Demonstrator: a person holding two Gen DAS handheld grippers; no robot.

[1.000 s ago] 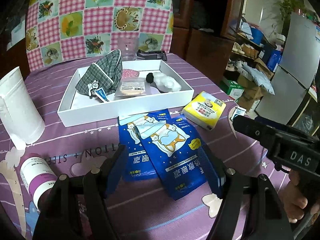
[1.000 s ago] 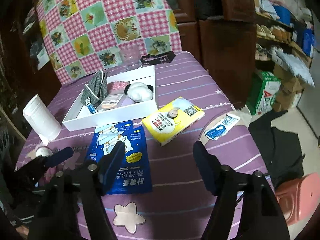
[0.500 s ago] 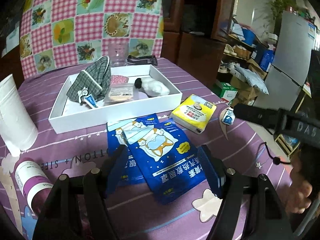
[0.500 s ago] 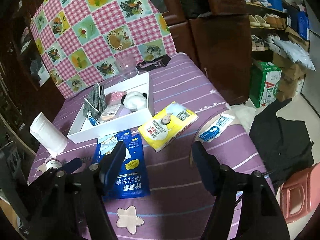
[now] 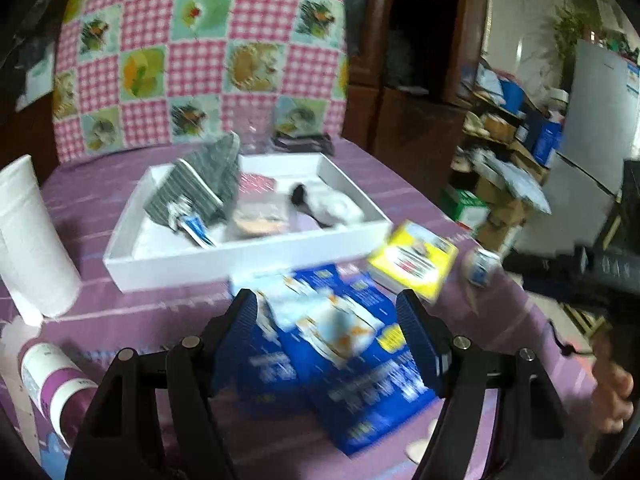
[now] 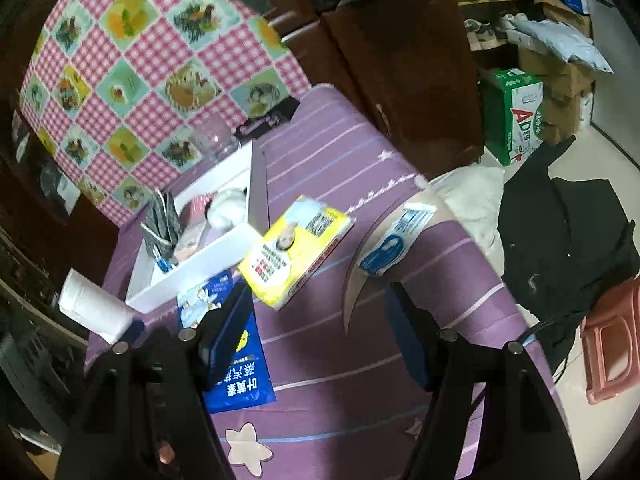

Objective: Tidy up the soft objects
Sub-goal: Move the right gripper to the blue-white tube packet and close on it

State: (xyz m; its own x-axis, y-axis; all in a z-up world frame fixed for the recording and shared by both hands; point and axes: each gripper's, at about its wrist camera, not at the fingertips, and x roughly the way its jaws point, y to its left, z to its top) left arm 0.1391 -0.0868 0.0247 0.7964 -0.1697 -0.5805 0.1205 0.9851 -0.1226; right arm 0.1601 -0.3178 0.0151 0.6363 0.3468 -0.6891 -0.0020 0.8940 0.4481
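**Soft objects on the purple table, both jaws wide and empty**

Soft objects are split between two spots here. The table (image 5: 120, 184), under its purple striped cloth, fills the middle of both views. The white tray (image 5: 248, 256) sits in the centre of the left wrist view, carrying a grey checked pouch (image 5: 208, 180) at its left, a white plush toy (image 5: 336, 206) at its right, and small packets between them, too blurred to tell apart. A white paper roll (image 5: 28, 236) stands at the left edge, well apart from the tray.

Below the tray's near wall, the blue eye-mask packets (image 5: 348, 356) lie overlapping on the cloth, low centre of frame. The yellow tissue pack (image 6: 296, 248) rests just beside the tray's corner, centre of the right wrist view, with a small blue-and-white sachet (image 6: 390, 246) to its right near the table's edge.

The left gripper (image 5: 326, 340) hovers over the blue packets, jaws spread, nothing clamped. The right gripper (image 6: 316, 340) is tilted, jaws apart over bare cloth below the yellow pack, gripping nothing. A purple-and-white bottle (image 5: 52, 376) lies at the lower left.
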